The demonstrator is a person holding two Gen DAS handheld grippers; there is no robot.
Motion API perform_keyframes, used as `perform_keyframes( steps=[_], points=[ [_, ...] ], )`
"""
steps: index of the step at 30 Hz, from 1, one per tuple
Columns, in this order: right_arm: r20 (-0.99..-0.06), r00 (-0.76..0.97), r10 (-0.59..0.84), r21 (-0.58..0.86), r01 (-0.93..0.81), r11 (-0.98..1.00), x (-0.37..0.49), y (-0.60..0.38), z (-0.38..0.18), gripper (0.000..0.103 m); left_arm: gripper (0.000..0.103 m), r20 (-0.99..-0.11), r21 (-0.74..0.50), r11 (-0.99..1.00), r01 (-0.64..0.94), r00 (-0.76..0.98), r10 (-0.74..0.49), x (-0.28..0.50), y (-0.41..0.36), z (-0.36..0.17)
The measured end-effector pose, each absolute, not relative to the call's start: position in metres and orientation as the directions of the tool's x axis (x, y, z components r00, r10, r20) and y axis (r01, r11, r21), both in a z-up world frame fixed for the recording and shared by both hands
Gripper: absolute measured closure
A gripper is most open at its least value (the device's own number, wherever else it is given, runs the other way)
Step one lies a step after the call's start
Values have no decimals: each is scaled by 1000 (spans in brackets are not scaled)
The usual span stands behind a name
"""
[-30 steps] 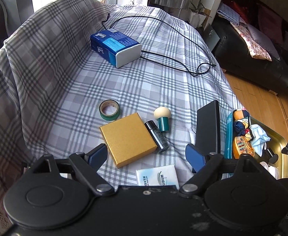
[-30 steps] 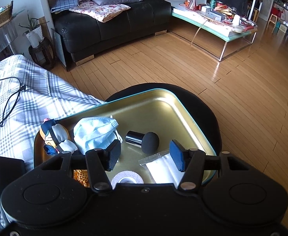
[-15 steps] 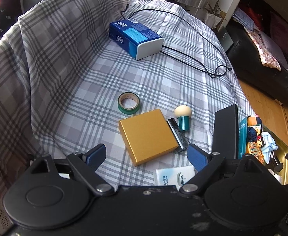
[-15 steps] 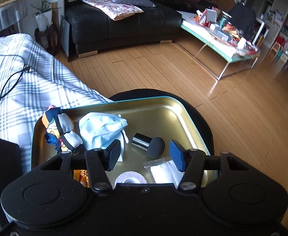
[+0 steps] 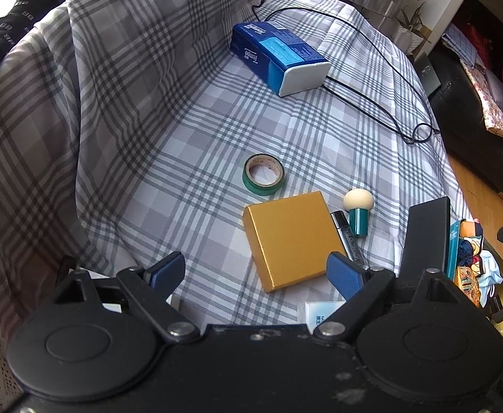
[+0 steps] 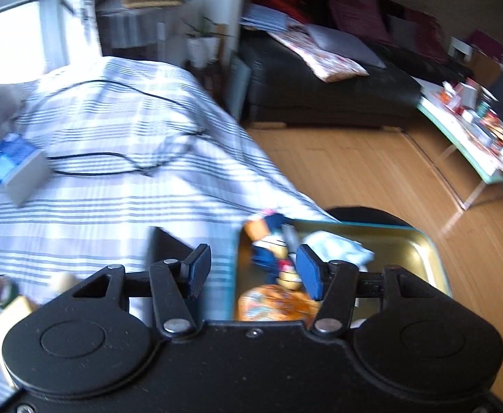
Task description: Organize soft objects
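Note:
My left gripper (image 5: 256, 272) is open and empty above the near edge of the plaid bed cover. Ahead of it lie a gold box (image 5: 292, 239), a green tape roll (image 5: 263, 174), a beige sponge puff on a teal base (image 5: 357, 211), a dark tube (image 5: 347, 237) and a blue tissue pack (image 5: 279, 56). A small white tissue packet (image 5: 322, 315) peeks out under the gripper. My right gripper (image 6: 253, 272) is open and empty above the left rim of a gold tray (image 6: 423, 254). The tray holds a stuffed doll (image 6: 268, 241), a light blue face mask (image 6: 337, 246) and an orange pouch (image 6: 275, 303).
A black flat box (image 5: 425, 237) stands at the bed edge beside the tray. A black cable (image 5: 372, 99) loops across the cover. The tray rests on a black stool (image 6: 365, 213) over wooden floor. A black sofa (image 6: 320, 96) and a cluttered glass table (image 6: 475, 137) stand beyond.
My right gripper has swung left, from over the middle of the tray to its left rim, and the view is blurred. My left gripper has shifted left over the bed. Both jaws stay open.

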State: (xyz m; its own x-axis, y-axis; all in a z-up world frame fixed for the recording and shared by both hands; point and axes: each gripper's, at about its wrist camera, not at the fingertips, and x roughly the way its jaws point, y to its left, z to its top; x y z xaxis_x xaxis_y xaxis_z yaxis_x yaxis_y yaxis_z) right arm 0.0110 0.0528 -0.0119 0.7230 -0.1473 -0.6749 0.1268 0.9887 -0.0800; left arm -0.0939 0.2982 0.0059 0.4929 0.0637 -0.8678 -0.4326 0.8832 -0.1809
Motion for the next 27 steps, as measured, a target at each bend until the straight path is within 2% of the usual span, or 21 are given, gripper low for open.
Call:
perform_keyframes(
  steps=[5, 11, 18, 27],
  points=[
    [-662, 750, -1, -52, -44, 998, 7, 99, -1, 49, 14, -868, -181, 868, -462, 491, 80, -96, 305, 6],
    [-664, 741, 104, -63, -194, 979, 6, 141, -3, 49, 14, -871, -190, 841, -506, 482, 94, -98, 314, 4],
    [-705, 692, 152, -57, -269, 961, 10, 167, -20, 49, 14, -882, -179, 818, -547, 458, 113, -97, 320, -2],
    [-761, 636, 130, -71, -280, 957, 20, 179, -47, 49, 14, -885, -162, 831, -532, 450, 116, -93, 313, -5]
  ],
)
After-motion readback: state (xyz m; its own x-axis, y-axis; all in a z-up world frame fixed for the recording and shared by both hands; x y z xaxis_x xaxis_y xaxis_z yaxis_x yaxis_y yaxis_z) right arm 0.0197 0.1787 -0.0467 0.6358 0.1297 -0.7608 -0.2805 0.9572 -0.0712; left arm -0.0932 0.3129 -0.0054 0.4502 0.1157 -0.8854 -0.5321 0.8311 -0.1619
